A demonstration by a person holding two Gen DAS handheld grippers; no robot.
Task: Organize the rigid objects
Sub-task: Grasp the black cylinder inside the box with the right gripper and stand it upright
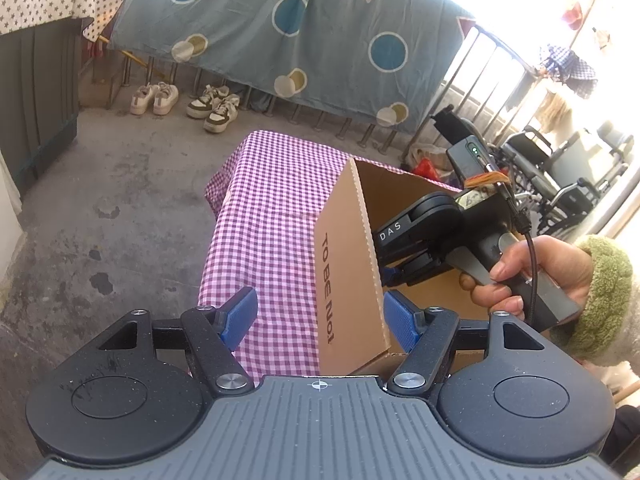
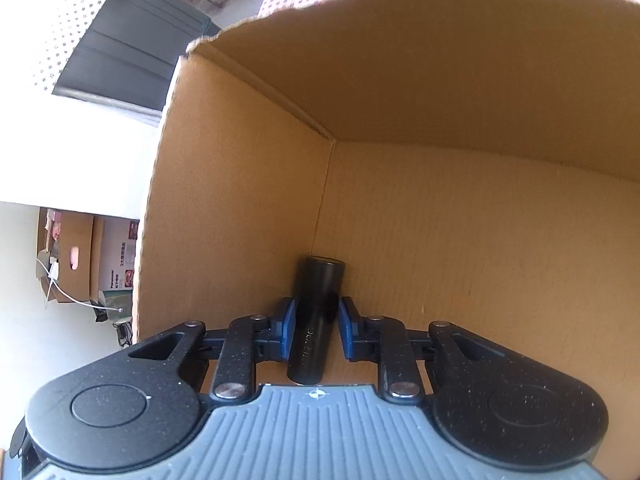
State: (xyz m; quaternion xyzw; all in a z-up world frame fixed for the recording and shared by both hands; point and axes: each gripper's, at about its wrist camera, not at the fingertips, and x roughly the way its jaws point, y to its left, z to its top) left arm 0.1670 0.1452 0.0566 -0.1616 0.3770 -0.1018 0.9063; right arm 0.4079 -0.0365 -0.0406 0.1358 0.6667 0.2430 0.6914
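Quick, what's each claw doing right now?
Left gripper: open, straddling the cardboard box wall.
Right gripper: closed on a black cylinder inside the box.

I see two pairs of sneakers [image 1: 186, 103] under a patterned blue sheet [image 1: 280, 32], wheelchairs [image 1: 560, 176] beyond

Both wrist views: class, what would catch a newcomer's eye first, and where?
The open brown cardboard box on the purple-checked tablecloth dominates both views. Deep inside it, the right gripper straddles a black cylinder by the box's corner. The left gripper brackets the box's near wall.
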